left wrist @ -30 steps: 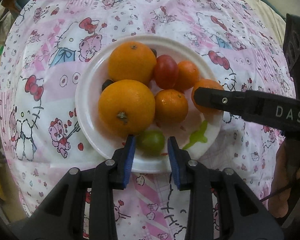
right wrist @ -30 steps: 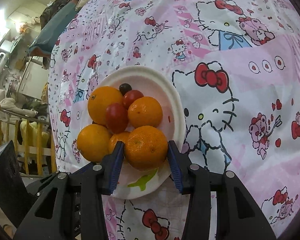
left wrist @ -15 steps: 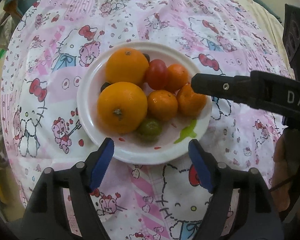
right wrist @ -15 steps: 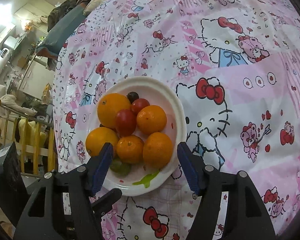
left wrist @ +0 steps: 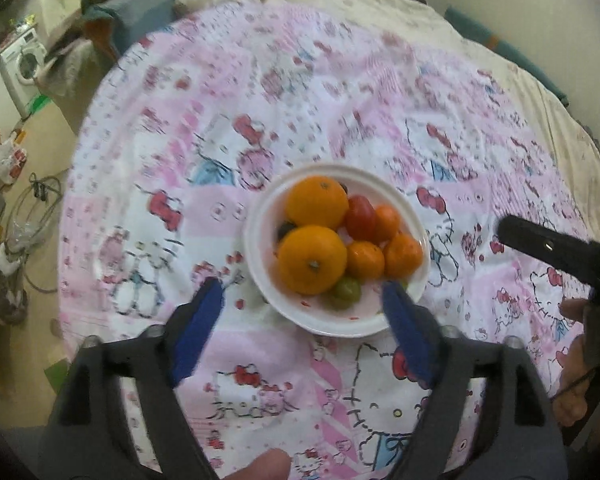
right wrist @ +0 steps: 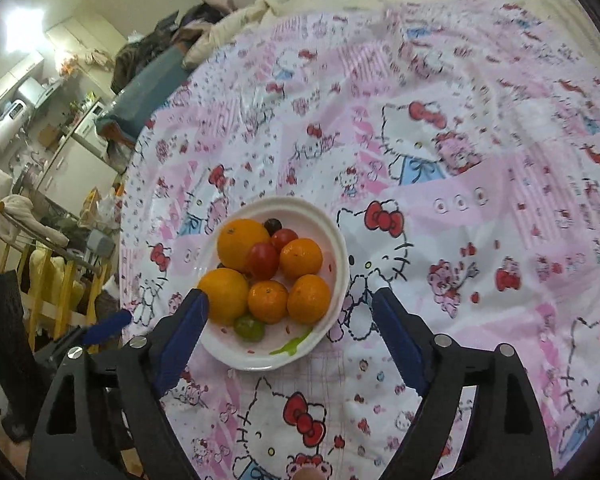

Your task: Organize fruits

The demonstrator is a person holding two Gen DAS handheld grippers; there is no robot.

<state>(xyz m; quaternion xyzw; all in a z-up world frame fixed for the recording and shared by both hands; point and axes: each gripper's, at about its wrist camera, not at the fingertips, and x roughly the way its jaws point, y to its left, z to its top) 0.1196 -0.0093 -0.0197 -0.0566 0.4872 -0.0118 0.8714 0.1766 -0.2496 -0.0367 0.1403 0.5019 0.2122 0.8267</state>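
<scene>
I see a pink cartoon-cat cloth (left wrist: 340,112) spread under everything, a washing machine (left wrist: 22,66) far left, and yellow wooden rails (right wrist: 40,280) beside the cloth's edge.

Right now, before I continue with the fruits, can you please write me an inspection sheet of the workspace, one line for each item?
Surface: pink cartoon-cat printed cloth, wrinkled, covering a bed.
Job's things: white plate holding two big oranges, three small mandarins, two red tomatoes, one green tomato, one dark berry.
Clutter: nothing seen on the cloth beside the plate.
Grippers: left tongs and right tongs have just been opening; both stand wide, nothing between them.
Cables: cord loops on the floor.
Surroundings: washing machine, drying rack, bedding pile.
</scene>
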